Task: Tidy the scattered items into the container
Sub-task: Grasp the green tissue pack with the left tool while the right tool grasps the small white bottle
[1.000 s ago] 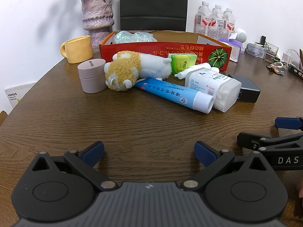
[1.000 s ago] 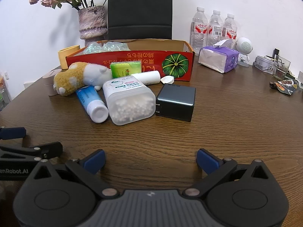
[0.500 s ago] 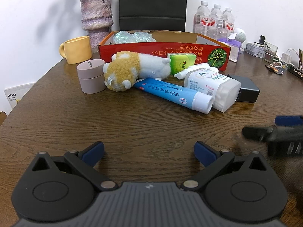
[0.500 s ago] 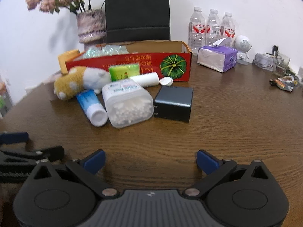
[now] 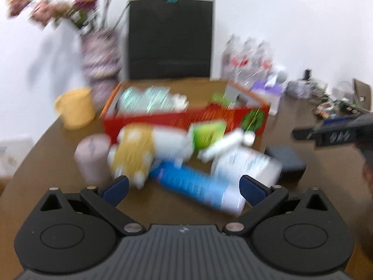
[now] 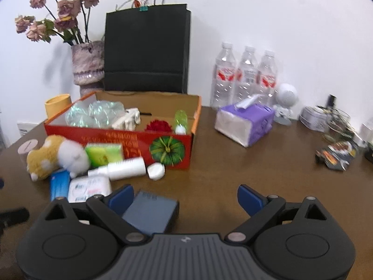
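Scattered items lie on the table in front of the red cardboard box (image 6: 121, 140): plush toy (image 6: 54, 155), blue tube (image 5: 198, 186), dark adapter (image 6: 150, 212) partly hidden behind our right gripper (image 6: 185, 197). Left view badly blurred; labels unreadable. We see both left gripper (image 5: 184, 186) and right with fingers apart, empty.

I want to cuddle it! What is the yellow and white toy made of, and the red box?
The toy looks like soft fuzzy plush: its surface is fluffy. The box looks like printed cardboard, with plain brown inner walls.
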### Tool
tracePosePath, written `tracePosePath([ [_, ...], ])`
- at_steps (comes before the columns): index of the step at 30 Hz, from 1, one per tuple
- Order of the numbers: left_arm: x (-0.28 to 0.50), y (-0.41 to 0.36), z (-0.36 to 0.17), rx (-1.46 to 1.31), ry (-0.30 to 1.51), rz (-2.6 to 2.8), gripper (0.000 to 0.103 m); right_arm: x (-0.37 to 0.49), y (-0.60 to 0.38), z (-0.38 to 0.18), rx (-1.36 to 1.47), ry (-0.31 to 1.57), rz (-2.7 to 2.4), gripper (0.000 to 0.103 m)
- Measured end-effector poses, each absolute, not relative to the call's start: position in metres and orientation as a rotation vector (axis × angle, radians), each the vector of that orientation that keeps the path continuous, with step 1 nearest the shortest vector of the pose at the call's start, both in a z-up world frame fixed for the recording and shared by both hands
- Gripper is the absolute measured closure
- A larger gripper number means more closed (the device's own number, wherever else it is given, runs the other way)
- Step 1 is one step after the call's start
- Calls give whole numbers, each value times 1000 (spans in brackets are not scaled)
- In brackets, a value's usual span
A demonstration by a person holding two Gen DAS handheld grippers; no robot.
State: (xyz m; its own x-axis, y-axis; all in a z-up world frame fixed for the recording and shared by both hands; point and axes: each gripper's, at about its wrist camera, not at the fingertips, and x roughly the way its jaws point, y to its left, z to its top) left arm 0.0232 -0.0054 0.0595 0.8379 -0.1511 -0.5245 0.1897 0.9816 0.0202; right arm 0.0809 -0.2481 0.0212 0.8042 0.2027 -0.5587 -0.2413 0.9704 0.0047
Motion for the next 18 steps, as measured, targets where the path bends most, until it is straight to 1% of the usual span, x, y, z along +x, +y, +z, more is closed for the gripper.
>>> tracePosePath([
  [2, 50, -14, 73, 137, 524, -240, 1, 96, -248, 21, -60, 601, 264, 14],
  [3, 65, -18, 78, 178, 507, -267, 5, 106, -246, 20, -53, 611, 284, 16],
  [4, 83, -23, 80, 237, 498, -296, 9, 114, -245, 20, -53, 617, 308, 21],
  [6, 115, -36, 73, 358, 540, -321, 42, 131, -237, 18, -82, 627, 355, 26],
  [7, 131, -44, 65, 416, 581, -317, 47, 139, -233, 16, -100, 634, 374, 28],
  [8, 144, -47, 58, 436, 610, -326, 59, 145, -227, 15, -121, 648, 386, 29],
  [9, 157, -50, 51, 455, 638, -335, 60, 151, -222, 13, -143, 662, 398, 32],
  [10, 164, -48, 48, 432, 659, -366, 60, 156, -218, 11, -157, 678, 411, 38],
  [11, 168, -47, 47, 406, 675, -404, 60, 162, -215, 8, -170, 693, 423, 40],
  [13, 177, -45, 43, 352, 707, -481, 60, 174, -207, 3, -197, 723, 448, 51],
  [14, 179, -45, 42, 348, 714, -497, 60, 181, -205, -1, -218, 741, 449, 55],
  [16, 182, -47, 38, 344, 729, -521, 60, 193, -205, -10, -228, 782, 457, 71],
  [18, 185, -46, 34, 322, 739, -533, 64, 201, -207, -15, -190, 809, 478, 74],
])
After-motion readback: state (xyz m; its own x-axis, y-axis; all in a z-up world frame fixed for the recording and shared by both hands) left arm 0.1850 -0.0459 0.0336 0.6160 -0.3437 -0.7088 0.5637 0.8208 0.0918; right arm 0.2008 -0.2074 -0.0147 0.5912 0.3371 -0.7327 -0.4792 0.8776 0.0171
